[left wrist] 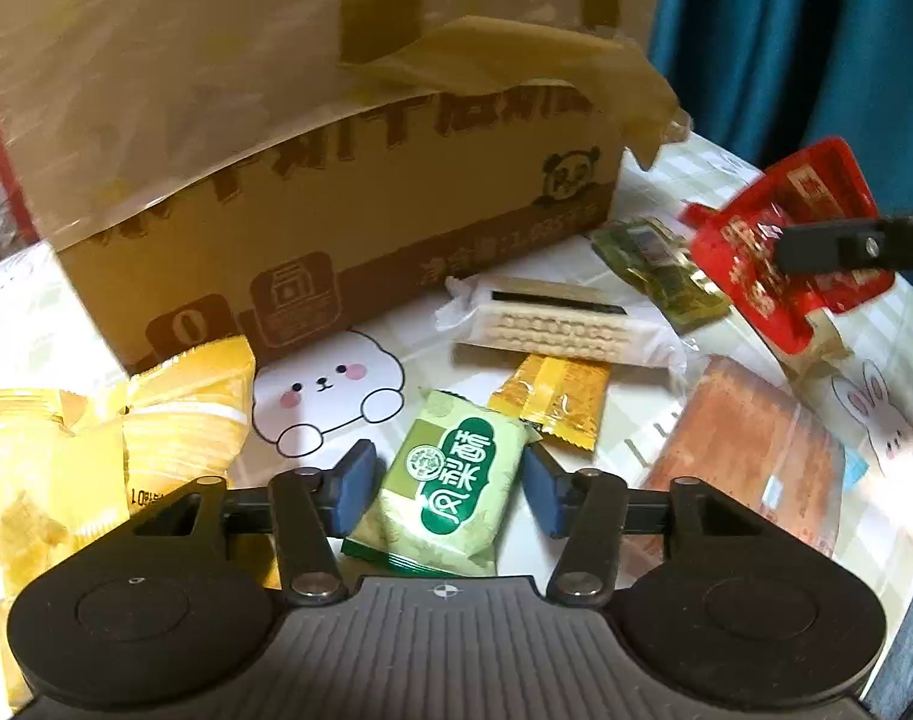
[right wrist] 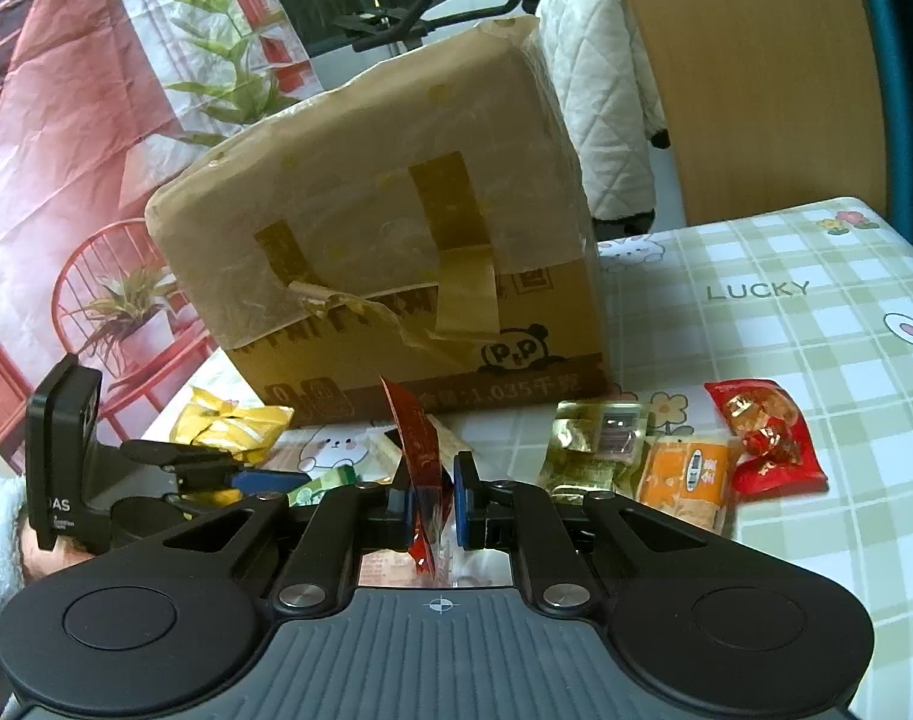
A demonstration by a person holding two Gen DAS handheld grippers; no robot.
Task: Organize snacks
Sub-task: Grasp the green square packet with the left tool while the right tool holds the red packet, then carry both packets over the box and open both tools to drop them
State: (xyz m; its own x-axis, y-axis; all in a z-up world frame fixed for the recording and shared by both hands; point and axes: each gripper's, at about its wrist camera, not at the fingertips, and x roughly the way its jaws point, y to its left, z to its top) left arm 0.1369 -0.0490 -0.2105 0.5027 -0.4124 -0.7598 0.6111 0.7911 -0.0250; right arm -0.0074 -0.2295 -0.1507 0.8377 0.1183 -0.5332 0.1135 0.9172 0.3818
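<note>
Table surface: green-and-white checked tablecloth [right wrist: 774, 276] printed with cartoon rabbits, small flowers and the word "LUCKY". Behind it: light wooden panel [right wrist: 750, 72], upright; white quilted garment [right wrist: 600, 60] hanging beside the panel. Left side: printed backdrop cloth [right wrist: 96, 120] showing a red round-backed chair, potted green plants and red window frames. Far right: teal curtain [left wrist: 804, 42], hanging in vertical folds.

Table with green-checked rabbit-print tablecloth [right wrist: 756, 324]. On it: taped cardboard box [right wrist: 396, 276]; green pineapple-cake packet [left wrist: 450, 480]; wafer biscuit pack [left wrist: 558, 324]; yellow snack bags [left wrist: 174, 408]; small orange sachet [left wrist: 552, 402]; red candy packet [right wrist: 768, 438].
</note>
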